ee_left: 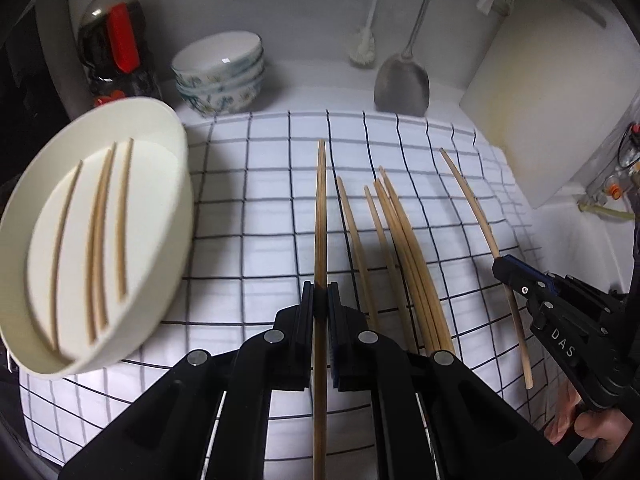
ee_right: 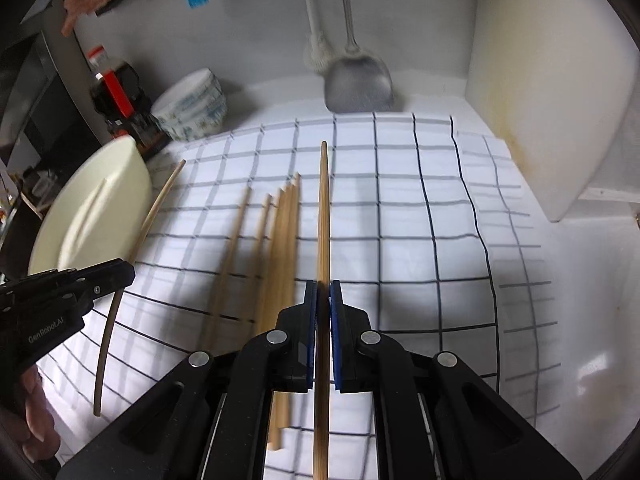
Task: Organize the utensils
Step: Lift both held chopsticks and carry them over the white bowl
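Note:
My left gripper point(ee_left: 320, 294) is shut on one bamboo chopstick point(ee_left: 321, 208), lifted over the checked cloth point(ee_left: 260, 220). My right gripper point(ee_right: 323, 292) is shut on another chopstick point(ee_right: 324, 208), also held above the cloth. Each gripper shows in the other's view: the right gripper point(ee_left: 505, 266) with its chopstick point(ee_left: 468, 196) at the right, the left gripper point(ee_right: 124, 274) with its chopstick point(ee_right: 160, 196) at the left. Several loose chopsticks point(ee_left: 400, 240) lie on the cloth between them. A cream oval tray point(ee_left: 188, 200) at the left holds three chopsticks point(ee_left: 100, 240).
Behind the cloth stand stacked patterned bowls point(ee_left: 220, 72) and a dark bottle with a red label point(ee_left: 112, 44). A metal spatula point(ee_left: 402, 84) and a white brush point(ee_left: 364, 52) hang at the back wall. A white cutting board point(ee_left: 540, 100) leans at the right.

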### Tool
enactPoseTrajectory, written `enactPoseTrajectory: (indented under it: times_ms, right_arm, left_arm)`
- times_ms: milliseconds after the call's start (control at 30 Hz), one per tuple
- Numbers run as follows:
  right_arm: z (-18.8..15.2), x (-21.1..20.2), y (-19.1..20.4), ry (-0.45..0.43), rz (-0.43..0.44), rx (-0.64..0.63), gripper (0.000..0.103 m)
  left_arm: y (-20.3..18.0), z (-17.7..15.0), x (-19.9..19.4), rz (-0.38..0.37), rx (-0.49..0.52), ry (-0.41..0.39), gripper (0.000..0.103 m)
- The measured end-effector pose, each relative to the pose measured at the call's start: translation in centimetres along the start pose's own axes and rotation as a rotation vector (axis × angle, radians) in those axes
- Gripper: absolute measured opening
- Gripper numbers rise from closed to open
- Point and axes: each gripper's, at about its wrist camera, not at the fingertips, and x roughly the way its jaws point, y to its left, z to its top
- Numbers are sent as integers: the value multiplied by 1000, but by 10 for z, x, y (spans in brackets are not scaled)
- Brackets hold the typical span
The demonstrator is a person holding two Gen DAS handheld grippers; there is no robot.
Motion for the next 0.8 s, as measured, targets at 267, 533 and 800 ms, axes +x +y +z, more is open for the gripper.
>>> enactPoseTrajectory:
  times_ms: [267,533,800]
  right_arm:
    - [32,-29,61,-72,43,-46,6]
    - [60,-13,148,-83,163,-108,6]
    - [74,26,224,-19,246,-176,6]
  left_arm:
    - [61,17,-61,59,-43,-97,7]
    - [140,26,-91,169,-118,-166,7]
    - [203,23,-78,231,-201,-132,7]
